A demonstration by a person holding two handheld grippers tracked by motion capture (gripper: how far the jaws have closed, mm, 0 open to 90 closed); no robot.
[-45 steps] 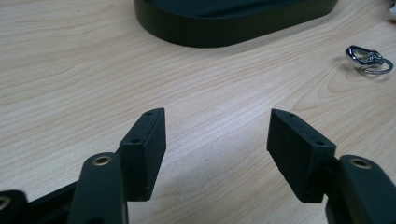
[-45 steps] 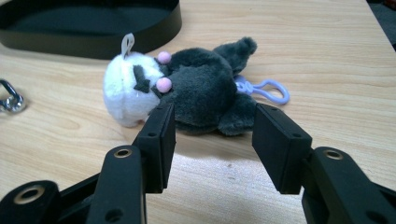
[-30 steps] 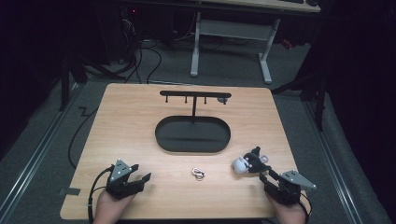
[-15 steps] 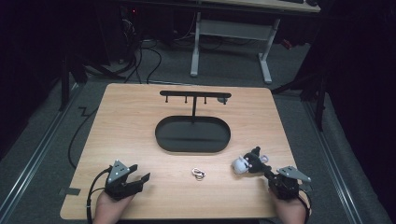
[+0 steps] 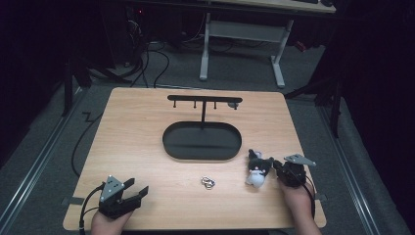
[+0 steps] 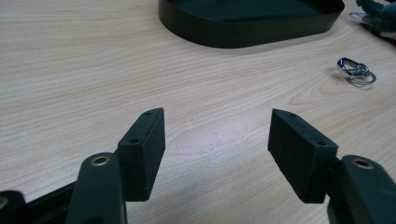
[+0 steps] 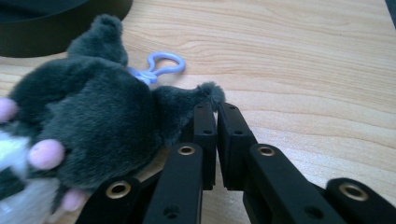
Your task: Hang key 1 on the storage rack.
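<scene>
Right gripper (image 7: 215,109), jaws pressed together on a tuft of the plush toy (image 5: 258,169), has the toy's body at its nine o'clock, just beside the black tray (image 5: 172,147). Left gripper (image 5: 131,192) rests spread and empty, well apart; the right is nearer.

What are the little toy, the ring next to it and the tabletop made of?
The toy looks like soft plush: fuzzy dark grey pile with pink patches, and a lilac clip, probably plastic. The ring seems to be polished metal, judging by its bright reflections. The tabletop shows pale wood grain, perhaps a laminate.
</scene>
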